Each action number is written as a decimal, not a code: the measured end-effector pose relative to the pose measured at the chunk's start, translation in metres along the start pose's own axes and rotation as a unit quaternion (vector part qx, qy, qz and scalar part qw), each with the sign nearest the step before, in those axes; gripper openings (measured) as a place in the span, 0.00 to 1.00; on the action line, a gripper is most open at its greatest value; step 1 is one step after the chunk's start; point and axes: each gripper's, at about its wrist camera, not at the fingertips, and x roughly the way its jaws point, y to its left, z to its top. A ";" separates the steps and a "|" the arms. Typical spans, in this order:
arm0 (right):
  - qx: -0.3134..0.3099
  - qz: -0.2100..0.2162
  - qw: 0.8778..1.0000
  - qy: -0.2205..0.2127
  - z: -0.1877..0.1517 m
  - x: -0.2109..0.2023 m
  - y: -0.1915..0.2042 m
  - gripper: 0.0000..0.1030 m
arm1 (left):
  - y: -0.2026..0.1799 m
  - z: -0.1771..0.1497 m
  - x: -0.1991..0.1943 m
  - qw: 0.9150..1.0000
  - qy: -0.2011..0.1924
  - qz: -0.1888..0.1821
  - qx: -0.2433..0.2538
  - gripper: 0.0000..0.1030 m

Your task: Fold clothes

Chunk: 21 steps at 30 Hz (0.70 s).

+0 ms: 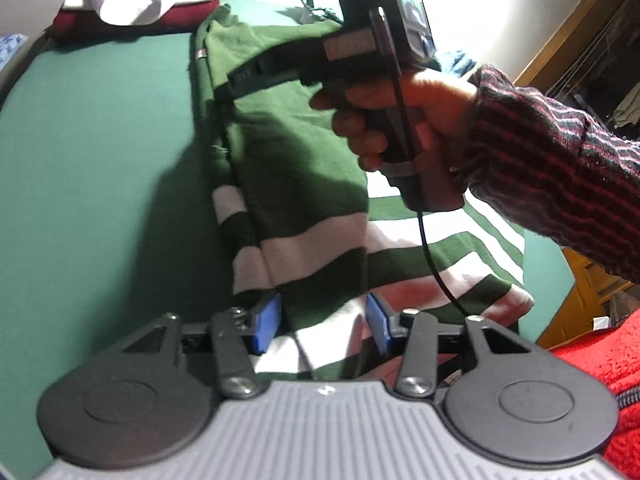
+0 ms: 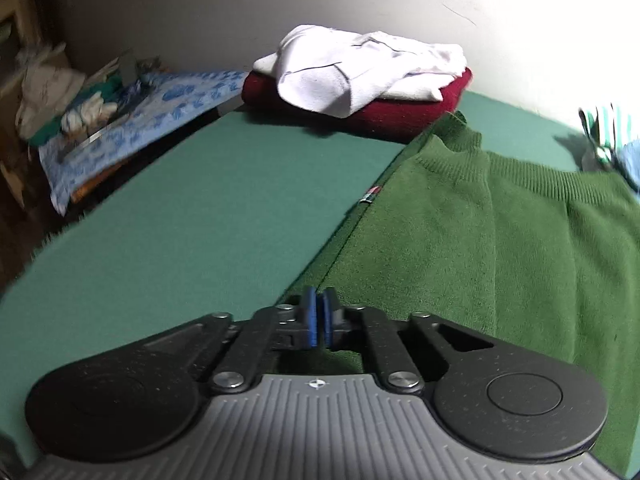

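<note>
Two grippers worked over a knitted green sweater (image 2: 500, 248) spread on a felt-like green table (image 2: 208, 216).
The left gripper (image 1: 324, 320) stood released, its blue pads astride white stripes; the right gripper (image 2: 319, 316) was clenched on nothing. At twelve o'clock, a rumpled white garment (image 2: 360, 68) topped a folded maroon one (image 2: 400, 114).

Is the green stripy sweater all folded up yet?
Not yet. Two folded clothes already sit stacked at the back. The green striped sweater is folded over lengthwise. The left gripper is open around its hem; the right gripper is shut, holding nothing. It still needs folding smaller and stacking.
</note>
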 end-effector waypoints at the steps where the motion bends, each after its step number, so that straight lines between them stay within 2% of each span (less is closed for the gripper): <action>1: 0.008 0.002 1.000 -0.004 0.001 -0.002 0.000 0.03 | -0.002 0.000 0.003 1.000 0.003 -0.002 0.001 0.34; 3: 0.025 0.008 1.000 -0.011 0.004 -0.003 -0.001 0.03 | -0.004 -0.001 0.009 1.000 0.006 -0.006 0.001 0.29; 4: 0.033 0.011 0.999 -0.014 0.006 -0.004 -0.001 0.03 | -0.005 -0.001 0.010 1.000 0.001 -0.007 -0.001 0.19; 7: 0.061 0.024 0.998 -0.020 0.006 -0.003 -0.003 0.03 | -0.003 -0.002 0.006 1.000 -0.006 -0.009 -0.006 0.08; 12: 0.098 0.030 0.995 -0.010 -0.003 0.004 -0.012 0.04 | 0.008 -0.006 -0.010 1.000 -0.017 -0.005 -0.016 0.05; 13: 0.103 0.030 0.994 -0.015 -0.004 -0.002 -0.014 0.12 | 0.010 -0.006 -0.012 1.000 -0.018 -0.005 -0.016 0.05; 15: 0.106 0.035 0.993 -0.028 -0.006 -0.017 -0.018 0.17 | 0.011 -0.006 -0.013 1.000 -0.016 -0.003 -0.010 0.05; 18: 0.060 0.061 0.996 -0.038 -0.015 -0.053 -0.014 0.17 | 0.012 -0.006 -0.012 1.000 -0.008 -0.013 0.002 0.06; 21: 0.026 0.106 0.994 -0.013 -0.038 -0.083 -0.005 0.17 | 0.009 -0.008 -0.009 0.999 0.003 -0.024 0.022 0.08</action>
